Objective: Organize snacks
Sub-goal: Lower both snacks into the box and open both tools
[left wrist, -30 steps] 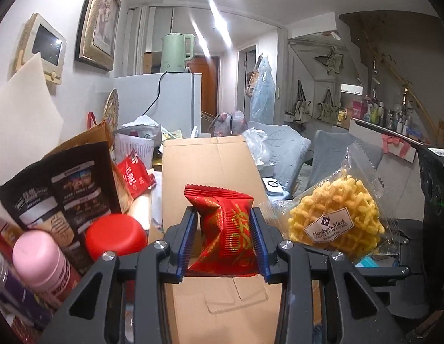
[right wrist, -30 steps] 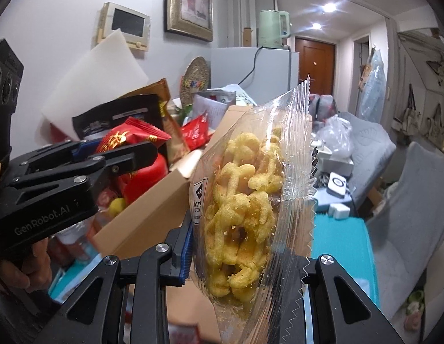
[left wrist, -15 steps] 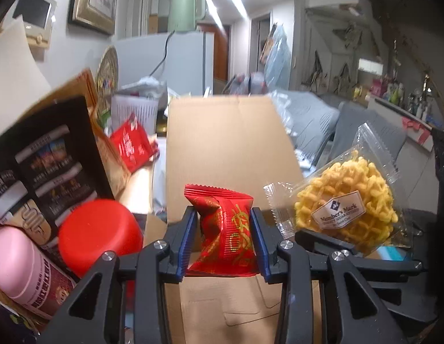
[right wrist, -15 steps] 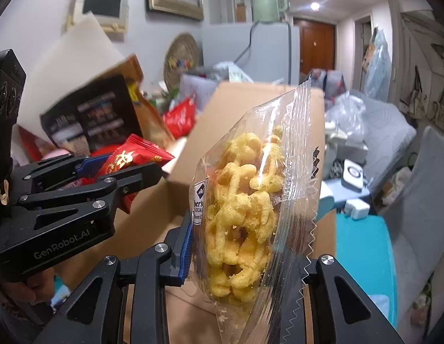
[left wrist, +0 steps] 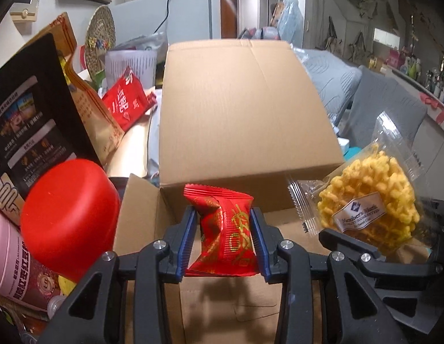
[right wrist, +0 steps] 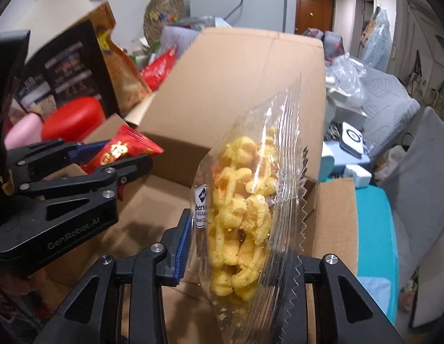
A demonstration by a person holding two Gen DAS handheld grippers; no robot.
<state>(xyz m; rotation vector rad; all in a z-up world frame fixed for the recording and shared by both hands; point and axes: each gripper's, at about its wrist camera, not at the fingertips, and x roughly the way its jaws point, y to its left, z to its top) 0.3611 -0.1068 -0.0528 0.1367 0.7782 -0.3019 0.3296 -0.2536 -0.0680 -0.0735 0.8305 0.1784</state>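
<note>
While over cardboard box [left wrist: 245, 114]: two gripped snacks.

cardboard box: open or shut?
Open. The cardboard box has its far flap standing up and a side flap folded out, and its bare floor shows below the red packet held in the left gripper.

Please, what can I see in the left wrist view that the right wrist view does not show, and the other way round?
Only the left wrist view shows the Member's Mark label face-on and the white ribbed basket. Only the right wrist view shows the brown door and the teal surface right of the box. Both show the cardboard box, the red cap, the left gripper shut on the red packet, and the right gripper shut on the waffle bag.
</note>
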